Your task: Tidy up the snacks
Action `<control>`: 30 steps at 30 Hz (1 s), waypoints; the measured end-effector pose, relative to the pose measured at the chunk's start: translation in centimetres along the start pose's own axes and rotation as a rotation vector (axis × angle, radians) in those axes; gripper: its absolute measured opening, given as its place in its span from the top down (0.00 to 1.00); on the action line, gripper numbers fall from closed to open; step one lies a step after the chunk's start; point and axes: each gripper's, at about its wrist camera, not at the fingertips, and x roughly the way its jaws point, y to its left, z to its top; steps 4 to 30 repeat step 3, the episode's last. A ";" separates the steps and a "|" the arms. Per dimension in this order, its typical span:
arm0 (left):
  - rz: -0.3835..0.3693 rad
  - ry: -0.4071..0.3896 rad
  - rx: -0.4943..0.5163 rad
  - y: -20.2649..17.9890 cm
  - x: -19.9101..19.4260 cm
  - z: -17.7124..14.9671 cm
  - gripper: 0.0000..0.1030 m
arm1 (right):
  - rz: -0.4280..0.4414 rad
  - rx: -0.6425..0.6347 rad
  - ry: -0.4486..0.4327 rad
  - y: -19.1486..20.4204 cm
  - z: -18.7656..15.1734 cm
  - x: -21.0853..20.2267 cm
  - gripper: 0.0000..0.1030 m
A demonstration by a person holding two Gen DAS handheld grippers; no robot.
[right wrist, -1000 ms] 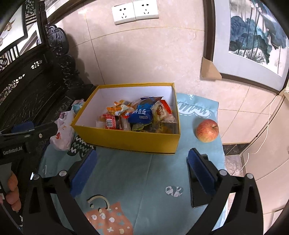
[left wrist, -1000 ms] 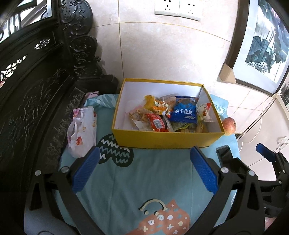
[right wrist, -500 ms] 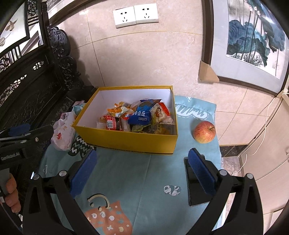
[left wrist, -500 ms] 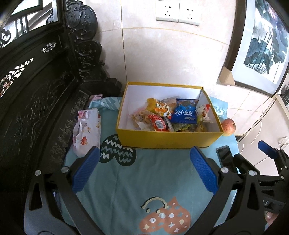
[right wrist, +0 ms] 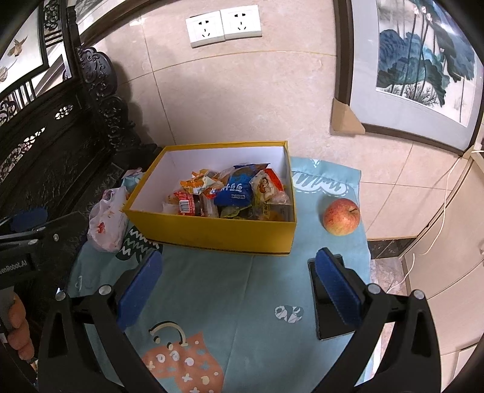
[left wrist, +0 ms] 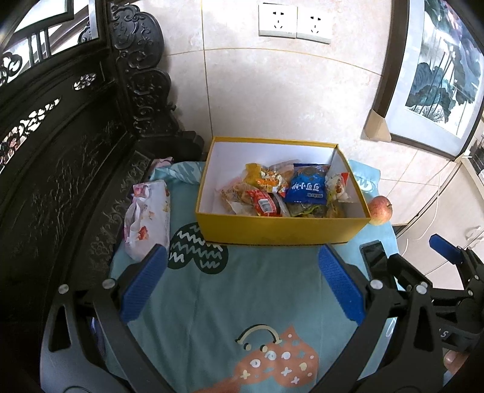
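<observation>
I see a small table covered w/ a teal patterned cloth [left wrist: 257, 290], pushed against a beige tiled wall. A yellow box [left wrist: 281, 232] w/ white inside sits at the far middle of the cloth. The snacks [left wrist: 284, 193] are piled in the box's right half: a blue packet [left wrist: 308, 187] on top, a red-wrapped one [left wrist: 264, 205] near the front wall, orange wrappers [left wrist: 263, 178] behind it. The box's left half shows bare white floor.

Around it: a floral plastic bag [left wrist: 145, 217] lies on the cloth's left edge, just beside the box, next to dark carved wooden furniture [left wrist: 60, 169]. A red-yellow apple [right wrist: 341, 216] rests on the cloth right of the box, apart from it. A black phone [right wrist: 329, 314] lies flat near the cloth's right edge, partly hidden behind my right gripper's right finger. Two wall sockets [right wrist: 224, 27] sit high on the wall, and a framed lotus painting [right wrist: 423, 66] leans at far right.

Nothing lies on the cloth btwn my grippers and the box's near wall.

My left gripper [left wrist: 242, 290] hovers over the near cloth, pointed at the box, blue pads spread wide, holding nothing. My right gripper [right wrist: 239, 287] is alongside it, aimed the same way, pads also spread wide, nothing btwn them. Each gripper shows at the edge of the other's view.
</observation>
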 end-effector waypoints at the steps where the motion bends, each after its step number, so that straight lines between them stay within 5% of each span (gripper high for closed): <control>1: 0.000 0.004 -0.003 0.0 0.0 0.0 0.02 | 0.000 0.001 -0.001 0.0 0.0 0.0 0.01; 30: 0.003 0.007 -0.006 -0.1 0.0 -0.2 0.02 | -0.001 0.004 0.000 -0.1 -0.1 -0.1 0.01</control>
